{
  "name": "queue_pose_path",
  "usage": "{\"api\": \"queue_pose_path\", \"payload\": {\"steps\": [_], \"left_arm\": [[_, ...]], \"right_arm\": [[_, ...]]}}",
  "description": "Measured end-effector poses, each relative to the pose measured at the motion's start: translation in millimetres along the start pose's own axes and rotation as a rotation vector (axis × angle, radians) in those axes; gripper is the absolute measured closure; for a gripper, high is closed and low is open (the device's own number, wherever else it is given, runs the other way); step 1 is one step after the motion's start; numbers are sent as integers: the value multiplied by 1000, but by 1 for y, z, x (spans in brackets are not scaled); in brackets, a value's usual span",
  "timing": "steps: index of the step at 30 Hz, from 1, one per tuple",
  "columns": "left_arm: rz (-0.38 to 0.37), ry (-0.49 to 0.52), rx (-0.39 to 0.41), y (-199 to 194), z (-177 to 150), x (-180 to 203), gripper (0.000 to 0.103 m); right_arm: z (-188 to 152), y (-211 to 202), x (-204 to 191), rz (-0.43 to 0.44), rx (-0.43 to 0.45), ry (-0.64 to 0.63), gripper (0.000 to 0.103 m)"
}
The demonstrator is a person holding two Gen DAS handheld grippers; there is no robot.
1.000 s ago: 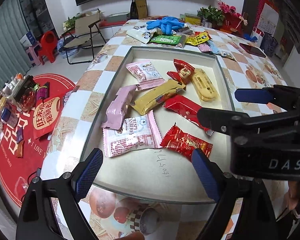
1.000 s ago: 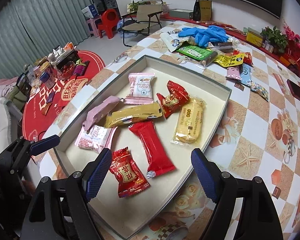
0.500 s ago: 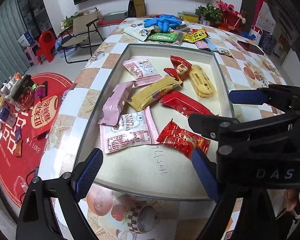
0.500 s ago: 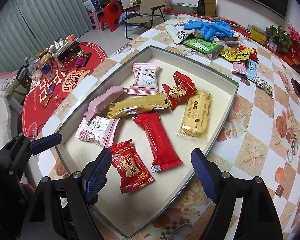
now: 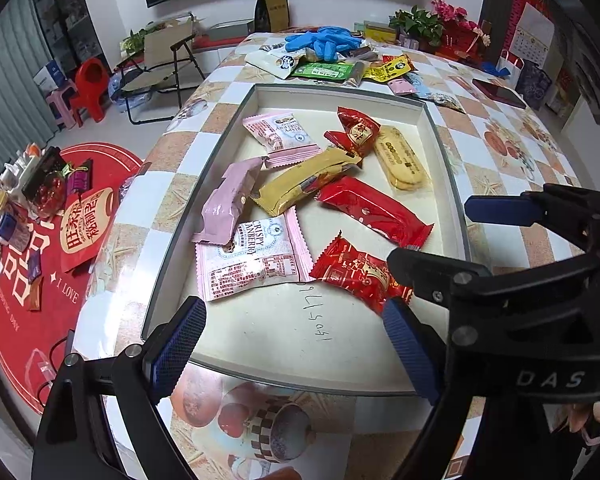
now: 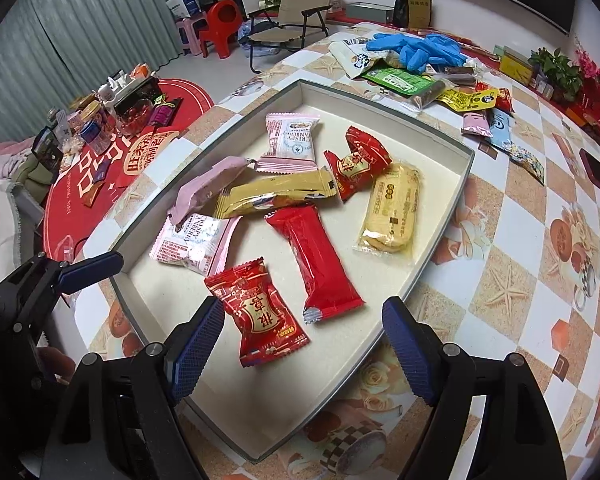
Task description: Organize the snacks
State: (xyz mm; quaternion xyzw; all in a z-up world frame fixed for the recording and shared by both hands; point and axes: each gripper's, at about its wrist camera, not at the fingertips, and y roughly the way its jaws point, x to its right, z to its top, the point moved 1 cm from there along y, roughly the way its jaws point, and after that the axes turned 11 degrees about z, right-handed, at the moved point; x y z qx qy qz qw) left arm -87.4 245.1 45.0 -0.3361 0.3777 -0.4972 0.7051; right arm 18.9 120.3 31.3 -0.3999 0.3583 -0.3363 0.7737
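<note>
A shallow grey-rimmed tray (image 5: 340,89) on the patterned table holds several snacks. Among them are a red candy packet (image 5: 352,270), a long red bar (image 5: 372,210), a gold bar (image 5: 304,184), a mauve bar (image 5: 228,204), two pink cranberry packets (image 5: 252,260) and a yellow biscuit pack (image 5: 400,160). My left gripper (image 5: 296,332) hangs open over the tray's near end with nothing between its fingers. My right gripper (image 6: 300,336) is open above the same red candy packet (image 6: 260,312), apart from it. It also shows at the right of the left wrist view.
Blue gloves (image 5: 324,40) and loose snack packets (image 5: 324,70) lie at the table's far end, a dark red phone (image 5: 500,92) to the right. On the floor to the left, a red round mat (image 5: 60,240) carries more snacks. A folding chair (image 5: 160,64) stands beyond.
Both views have drifted only slightly. The snacks lie as before and both grippers stay open.
</note>
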Motion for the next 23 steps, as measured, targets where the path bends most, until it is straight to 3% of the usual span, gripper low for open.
{"api": "queue_pose_path", "payload": {"steps": [17, 23], "left_arm": [[-4, 18, -19, -1, -1, 13, 11], [-11, 46, 2, -14, 4, 32, 11]], "right_arm": [[-9, -14, 11, 18, 38, 19, 21], [-26, -36, 37, -9, 82, 51, 21]]}}
